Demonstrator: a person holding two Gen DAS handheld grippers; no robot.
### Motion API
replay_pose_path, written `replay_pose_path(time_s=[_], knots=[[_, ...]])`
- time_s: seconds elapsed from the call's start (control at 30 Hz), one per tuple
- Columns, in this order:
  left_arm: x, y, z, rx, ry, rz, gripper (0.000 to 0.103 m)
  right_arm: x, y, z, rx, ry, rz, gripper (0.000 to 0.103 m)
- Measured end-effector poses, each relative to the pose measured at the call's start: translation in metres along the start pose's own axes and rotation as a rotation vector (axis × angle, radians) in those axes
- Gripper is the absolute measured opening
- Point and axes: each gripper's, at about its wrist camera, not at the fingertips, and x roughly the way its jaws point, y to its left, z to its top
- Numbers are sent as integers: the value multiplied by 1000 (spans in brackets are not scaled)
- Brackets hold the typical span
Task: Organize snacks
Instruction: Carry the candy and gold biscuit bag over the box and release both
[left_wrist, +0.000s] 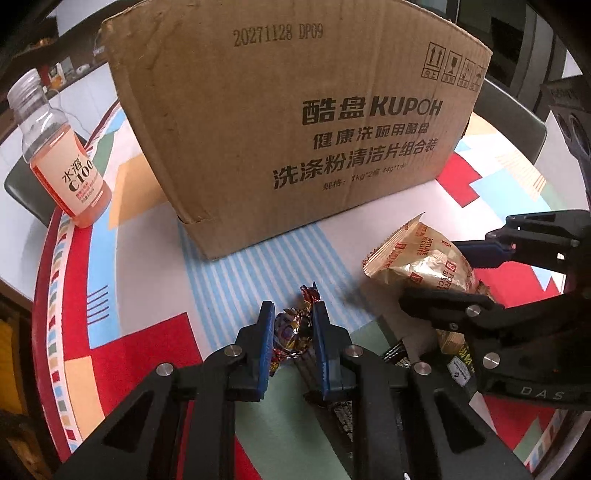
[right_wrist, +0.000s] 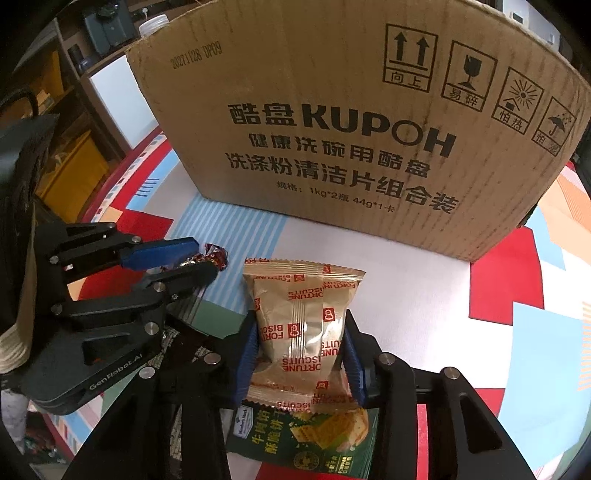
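A small candy in a shiny dark wrapper (left_wrist: 291, 332) sits between the blue pads of my left gripper (left_wrist: 293, 314), which is shut on it just over the patterned tablecloth. In the right wrist view the same left gripper (right_wrist: 205, 258) shows at the left with the candy (right_wrist: 218, 254) at its tips. My right gripper (right_wrist: 300, 343) is shut on a gold fortune biscuit packet (right_wrist: 303, 317), pads pressed on both its sides. From the left wrist view, that right gripper (left_wrist: 432, 271) holds the packet (left_wrist: 417, 258) at the right.
A large brown cardboard box (left_wrist: 295, 129) stands just behind both grippers, its printed side facing me. An orange drink bottle (left_wrist: 62, 155) stands at the table's left edge. A green cracker packet (right_wrist: 317, 439) lies under the biscuit packet. The round table (left_wrist: 388, 229) wears a colourful cloth.
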Motion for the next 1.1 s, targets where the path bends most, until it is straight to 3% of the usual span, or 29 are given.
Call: replay_pose_path(time_s=[0.47,1.1], knots=[[-36,-1,-7,-104,-60,19,21,-31,-6,1,1,-69,7,40],[-136,-19,12,-169,-324,57,21,-125,-13,10,-9,-298,13,40]])
